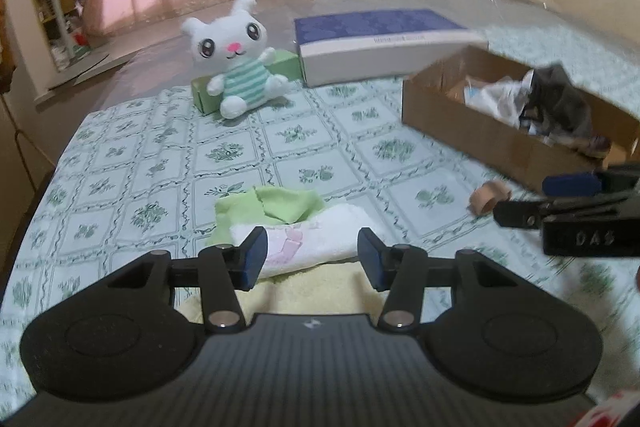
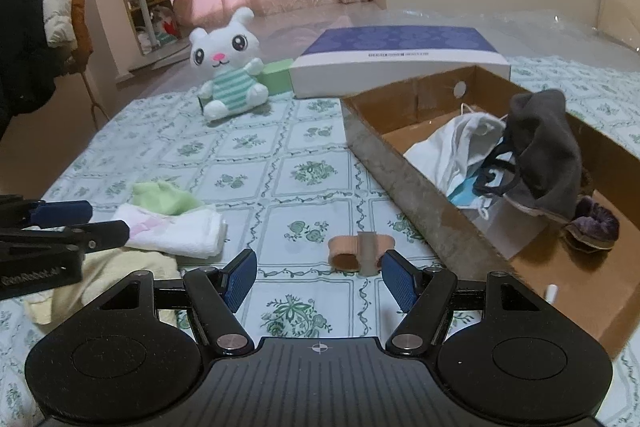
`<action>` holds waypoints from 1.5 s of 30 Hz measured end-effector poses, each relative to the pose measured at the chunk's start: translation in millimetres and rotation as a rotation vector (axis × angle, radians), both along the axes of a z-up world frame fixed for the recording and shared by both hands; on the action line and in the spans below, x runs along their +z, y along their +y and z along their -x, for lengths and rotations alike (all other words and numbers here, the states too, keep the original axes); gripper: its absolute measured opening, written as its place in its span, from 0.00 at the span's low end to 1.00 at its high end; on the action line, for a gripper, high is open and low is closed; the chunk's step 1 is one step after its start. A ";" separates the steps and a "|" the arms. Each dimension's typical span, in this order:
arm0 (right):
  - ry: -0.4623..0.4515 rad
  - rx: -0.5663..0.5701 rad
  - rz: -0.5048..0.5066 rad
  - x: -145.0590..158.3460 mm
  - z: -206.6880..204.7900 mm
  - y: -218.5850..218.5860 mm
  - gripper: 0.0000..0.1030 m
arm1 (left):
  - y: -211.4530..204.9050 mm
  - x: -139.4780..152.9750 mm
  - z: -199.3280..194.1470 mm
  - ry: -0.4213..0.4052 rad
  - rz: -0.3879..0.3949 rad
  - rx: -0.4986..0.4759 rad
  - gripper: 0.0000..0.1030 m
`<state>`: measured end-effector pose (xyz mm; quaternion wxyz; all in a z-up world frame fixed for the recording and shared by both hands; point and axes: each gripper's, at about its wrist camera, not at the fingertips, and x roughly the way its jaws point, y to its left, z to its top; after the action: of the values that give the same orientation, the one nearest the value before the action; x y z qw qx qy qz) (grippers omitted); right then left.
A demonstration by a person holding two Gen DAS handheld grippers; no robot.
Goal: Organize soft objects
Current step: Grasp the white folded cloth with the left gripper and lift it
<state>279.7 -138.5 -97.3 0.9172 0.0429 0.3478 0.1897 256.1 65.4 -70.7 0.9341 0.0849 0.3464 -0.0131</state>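
A white folded cloth [image 1: 304, 243] lies on the bed with a green cloth [image 1: 280, 205] behind it and a pale yellow towel [image 1: 320, 291] in front. My left gripper [image 1: 312, 259] is open just above the white cloth, empty. My right gripper [image 2: 318, 279] is open and empty, close to a beige band [image 2: 352, 251] on the sheet. A cardboard box [image 2: 400, 163] to the right holds a grey garment [image 2: 548, 143], white cloth [image 2: 452, 147] and a purple item [image 2: 592, 223]. A white plush bunny [image 2: 230, 67] sits further back.
A blue-and-white flat box [image 2: 400, 63] and a green block [image 2: 276, 75] lie behind the bunny. The bed's left edge drops off near a coat rack [image 2: 36, 15]. The left gripper shows at the left in the right wrist view [image 2: 60, 227].
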 end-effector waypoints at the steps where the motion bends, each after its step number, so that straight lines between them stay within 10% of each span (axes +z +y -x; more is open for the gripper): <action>1: 0.003 0.000 0.000 -2.1 -1.7 0.5 0.67 | 0.3 -4.6 -3.0 0.003 -0.019 -0.014 0.44; 20: 0.053 -0.018 0.019 -26.6 -19.9 1.3 0.67 | -16.1 -59.6 -30.5 0.046 -0.353 -0.206 0.39; 25: 0.054 -0.028 0.023 -29.8 -23.8 0.9 0.67 | -18.9 -64.2 -34.4 0.032 -0.354 -0.218 0.19; 38: 0.062 -0.032 0.023 -33.3 -25.8 -1.6 0.67 | -31.3 -78.8 -38.4 0.060 -0.479 -0.311 0.26; 45: 0.059 -0.042 0.028 -35.4 -28.3 -3.1 0.67 | -28.9 -76.1 -45.7 0.040 -0.416 -0.252 0.12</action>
<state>308.0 -141.7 -132.6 0.9108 0.0429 0.3764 0.1641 301.8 36.5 -146.8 0.8804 0.3179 0.3468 -0.0598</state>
